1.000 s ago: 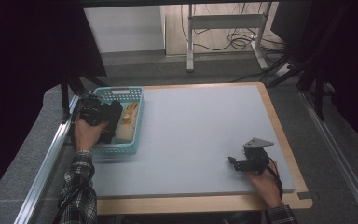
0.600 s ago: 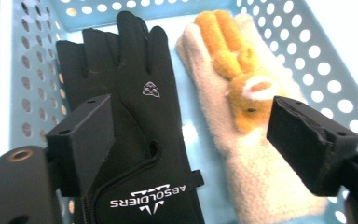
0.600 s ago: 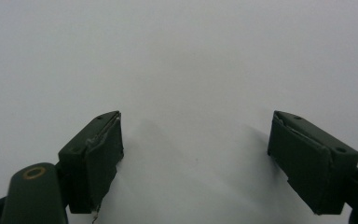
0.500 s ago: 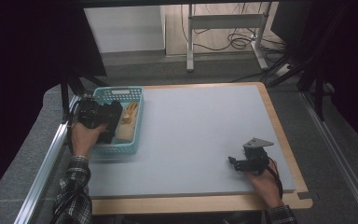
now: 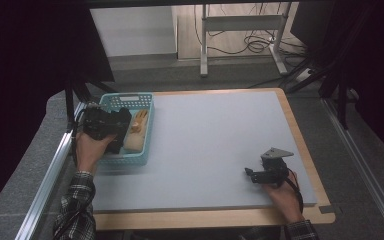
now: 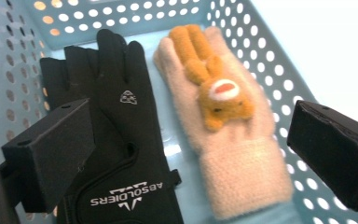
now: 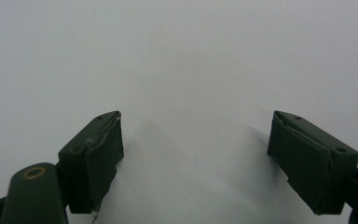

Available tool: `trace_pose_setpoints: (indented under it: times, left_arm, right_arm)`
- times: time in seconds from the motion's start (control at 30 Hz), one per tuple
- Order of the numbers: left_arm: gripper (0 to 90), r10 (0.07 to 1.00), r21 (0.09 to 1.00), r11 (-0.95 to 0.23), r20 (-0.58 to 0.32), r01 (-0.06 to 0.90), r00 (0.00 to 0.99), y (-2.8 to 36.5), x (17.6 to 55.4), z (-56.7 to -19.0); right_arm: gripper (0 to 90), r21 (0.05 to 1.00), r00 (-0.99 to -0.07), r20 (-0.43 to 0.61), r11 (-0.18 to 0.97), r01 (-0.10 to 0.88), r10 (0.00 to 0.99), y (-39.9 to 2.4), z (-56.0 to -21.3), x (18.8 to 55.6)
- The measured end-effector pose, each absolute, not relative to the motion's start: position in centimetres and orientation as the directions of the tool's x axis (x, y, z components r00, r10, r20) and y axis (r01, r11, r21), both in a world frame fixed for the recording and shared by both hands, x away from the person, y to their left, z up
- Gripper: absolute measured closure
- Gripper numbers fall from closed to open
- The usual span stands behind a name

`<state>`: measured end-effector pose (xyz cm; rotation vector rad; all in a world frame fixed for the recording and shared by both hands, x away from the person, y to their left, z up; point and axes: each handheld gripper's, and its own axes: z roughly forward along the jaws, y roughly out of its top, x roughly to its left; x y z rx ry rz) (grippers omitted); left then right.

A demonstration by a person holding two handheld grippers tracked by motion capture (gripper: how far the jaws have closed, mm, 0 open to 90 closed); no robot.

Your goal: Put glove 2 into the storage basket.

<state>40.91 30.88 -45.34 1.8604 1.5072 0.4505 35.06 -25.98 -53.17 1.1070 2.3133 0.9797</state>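
Over the blue basket (image 5: pixel 145 145) at the bench's left edge, the left gripper (image 6: pixel 191 154) has just spread its jaws wide, empty, above the black glove (image 6: pixel 116 140) and cream glove (image 6: pixel 233 154) lying side by side inside. The right gripper (image 7: pixel 196 163) rests on bare bench (image 5: pixel 210 145), jaws apart.

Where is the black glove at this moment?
The black glove lies flat in the blue basket at the table's left, beside the cream glove, below the open left gripper.
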Motion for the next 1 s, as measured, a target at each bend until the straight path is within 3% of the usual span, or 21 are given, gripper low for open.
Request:
trace_pose_setpoints:
  times: [1.0]
  left_arm:
    - [0.0, 0.888, 0.775, -0.187, -0.129, 0.603, 0.441, 26.9, 36.3, -44.1]
  right_arm:
    - [17.7, 0.733, -0.609, -0.051, 0.444, 0.516, 0.791, -26.0, -53.1, 35.1]
